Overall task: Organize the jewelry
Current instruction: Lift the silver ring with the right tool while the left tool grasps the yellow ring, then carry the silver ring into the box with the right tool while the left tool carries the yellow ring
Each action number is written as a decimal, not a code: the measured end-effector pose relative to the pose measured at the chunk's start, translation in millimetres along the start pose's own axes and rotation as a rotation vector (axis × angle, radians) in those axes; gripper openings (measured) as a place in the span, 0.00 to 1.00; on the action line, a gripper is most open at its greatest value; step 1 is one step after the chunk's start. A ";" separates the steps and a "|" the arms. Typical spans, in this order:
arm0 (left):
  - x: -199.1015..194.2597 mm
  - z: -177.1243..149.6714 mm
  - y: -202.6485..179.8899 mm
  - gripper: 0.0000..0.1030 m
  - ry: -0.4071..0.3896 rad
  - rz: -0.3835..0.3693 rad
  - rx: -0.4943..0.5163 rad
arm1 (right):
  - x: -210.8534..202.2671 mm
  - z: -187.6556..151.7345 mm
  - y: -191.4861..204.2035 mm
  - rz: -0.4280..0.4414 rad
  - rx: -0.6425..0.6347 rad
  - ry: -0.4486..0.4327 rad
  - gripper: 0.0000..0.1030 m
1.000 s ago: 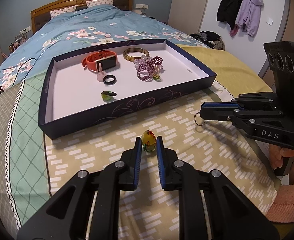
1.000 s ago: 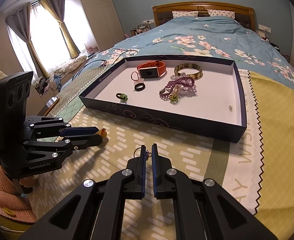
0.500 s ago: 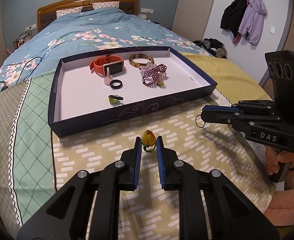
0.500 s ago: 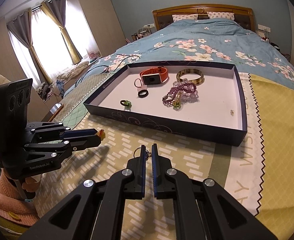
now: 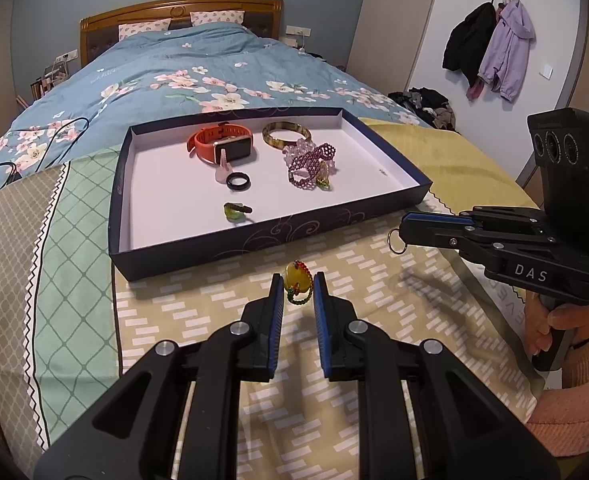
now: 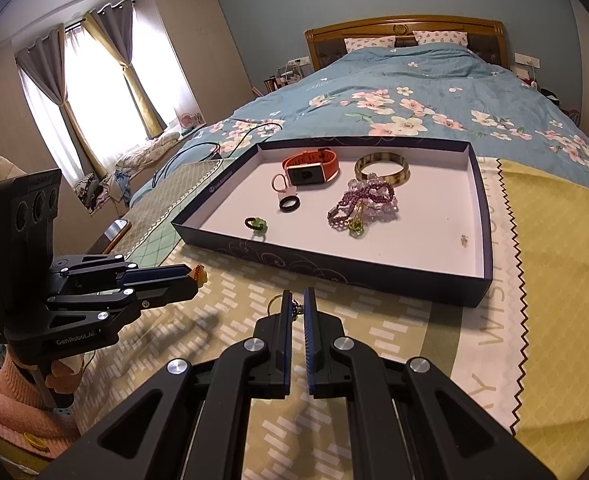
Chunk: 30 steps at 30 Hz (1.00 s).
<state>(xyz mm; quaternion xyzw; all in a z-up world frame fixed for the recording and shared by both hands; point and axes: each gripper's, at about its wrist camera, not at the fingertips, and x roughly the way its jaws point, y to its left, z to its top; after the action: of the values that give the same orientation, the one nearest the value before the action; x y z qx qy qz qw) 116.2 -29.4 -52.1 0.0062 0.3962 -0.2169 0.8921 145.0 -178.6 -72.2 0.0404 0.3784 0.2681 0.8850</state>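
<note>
Hand-held gripper (image 5: 298, 290) apparently higher, beaded ring (image 5: 297, 282) unchanged.

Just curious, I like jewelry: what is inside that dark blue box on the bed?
Inside the box: an orange watch, a bangle, purple beaded jewelry, a black ring, a green ring, a pink piece, partly covered by the watch.

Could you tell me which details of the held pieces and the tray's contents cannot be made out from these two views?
- Piece in the right claw: right wrist view, its fingers cover all but a metal ring.
- Beaded ring in the left claw: lower part hidden between the fingers.
- Speck in the tray: too small to identify.
- Watch screen: dark, unreadable.
</note>
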 end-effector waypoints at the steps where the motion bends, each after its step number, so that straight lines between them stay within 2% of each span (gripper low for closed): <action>1: -1.2 0.6 -0.1 0.15 -0.003 -0.001 0.000 | -0.1 0.6 -0.2 0.001 0.001 -0.002 0.04; 30: -15.1 18.6 1.7 0.15 -0.069 0.013 -0.007 | -4.3 21.9 -3.3 -0.009 -0.008 -0.062 0.04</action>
<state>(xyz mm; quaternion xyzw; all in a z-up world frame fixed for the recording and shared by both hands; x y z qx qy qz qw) 121.0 -25.4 -28.9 -0.0018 0.3661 -0.2097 0.9066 159.1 -180.7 -54.8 0.0431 0.3498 0.2641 0.8978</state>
